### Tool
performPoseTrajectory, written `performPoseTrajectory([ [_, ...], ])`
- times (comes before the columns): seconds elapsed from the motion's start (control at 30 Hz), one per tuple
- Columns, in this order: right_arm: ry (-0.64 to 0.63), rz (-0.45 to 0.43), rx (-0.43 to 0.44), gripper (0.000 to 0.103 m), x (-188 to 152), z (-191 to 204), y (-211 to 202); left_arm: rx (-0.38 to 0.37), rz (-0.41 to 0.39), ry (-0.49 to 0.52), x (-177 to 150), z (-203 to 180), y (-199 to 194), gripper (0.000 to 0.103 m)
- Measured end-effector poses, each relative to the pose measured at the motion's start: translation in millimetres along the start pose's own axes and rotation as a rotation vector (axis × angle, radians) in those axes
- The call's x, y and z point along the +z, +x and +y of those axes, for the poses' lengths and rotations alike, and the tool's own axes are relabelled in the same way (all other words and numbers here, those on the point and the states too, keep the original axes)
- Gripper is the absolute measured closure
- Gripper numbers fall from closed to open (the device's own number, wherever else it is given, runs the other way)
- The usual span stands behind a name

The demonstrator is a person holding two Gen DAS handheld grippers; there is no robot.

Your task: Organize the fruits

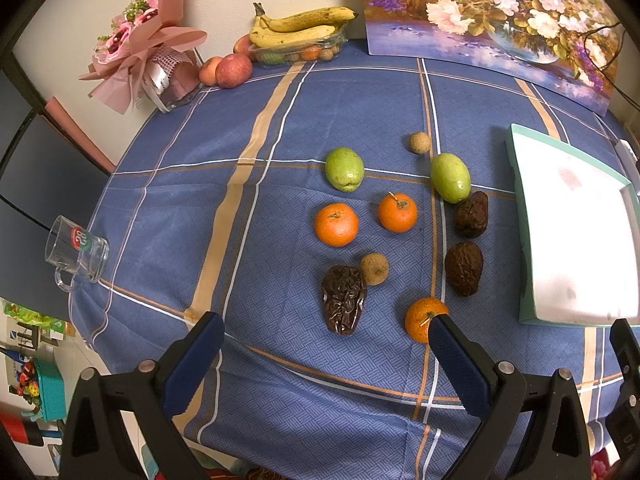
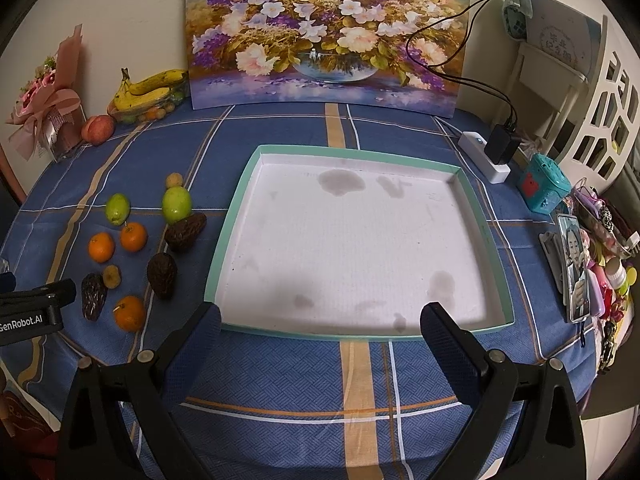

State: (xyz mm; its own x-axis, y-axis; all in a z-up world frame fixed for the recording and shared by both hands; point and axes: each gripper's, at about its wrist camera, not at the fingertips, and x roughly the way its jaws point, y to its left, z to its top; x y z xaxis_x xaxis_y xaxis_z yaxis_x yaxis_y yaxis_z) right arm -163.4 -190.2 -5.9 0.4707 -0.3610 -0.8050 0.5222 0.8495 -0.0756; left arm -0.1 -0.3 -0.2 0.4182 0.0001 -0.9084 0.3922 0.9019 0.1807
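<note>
Fruits scattered on worktop, left of tray. Left tongs gape wide, empty; nearest orange touches right finger. Right tongs gape empty over tray edge. Left nearer.

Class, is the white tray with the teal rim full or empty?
Empty. The tray holds only stains on its white floor; all the loose fruit lies on the blue tablecloth beside it.
</note>
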Motion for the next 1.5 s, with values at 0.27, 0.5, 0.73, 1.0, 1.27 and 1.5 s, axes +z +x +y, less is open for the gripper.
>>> performPoseTrajectory([
  [0.27, -0.002, 0.0, -0.001, 0.003, 0, 1, 0, 0.0, -0.002, -0.002, 0, 0, 0, 0.0],
  [0.5, -0.008, 0.004, 0.0, 0.003, 0, 2, 0, -0.027, -0.035, -0.035, -1, 0, -2, 0.0],
  [0.73, -0.023, -0.016, 0.044, 0.003, 9, 7, 0, -0.086, -0.115, -0.073, 9, 10, -5, 0.0],
  [1.0, -0.042, -0.076, 0.148, 0.003, 28, 21, 6, -0.055, -0.203, -0.097, 15, 24, -8, 0.0],
  [1.27, -0.097, -0.138, 0.226, 0.003, 43, 37, 7, -0.17, -0.143, -0.106, 23, 37, 5, 0.0],
  [1.5, -0.102, -0.134, 0.351, 0.003, 57, 51, 8, -0.193, -0.098, -0.184, 22, 47, 15, 0.0],
])
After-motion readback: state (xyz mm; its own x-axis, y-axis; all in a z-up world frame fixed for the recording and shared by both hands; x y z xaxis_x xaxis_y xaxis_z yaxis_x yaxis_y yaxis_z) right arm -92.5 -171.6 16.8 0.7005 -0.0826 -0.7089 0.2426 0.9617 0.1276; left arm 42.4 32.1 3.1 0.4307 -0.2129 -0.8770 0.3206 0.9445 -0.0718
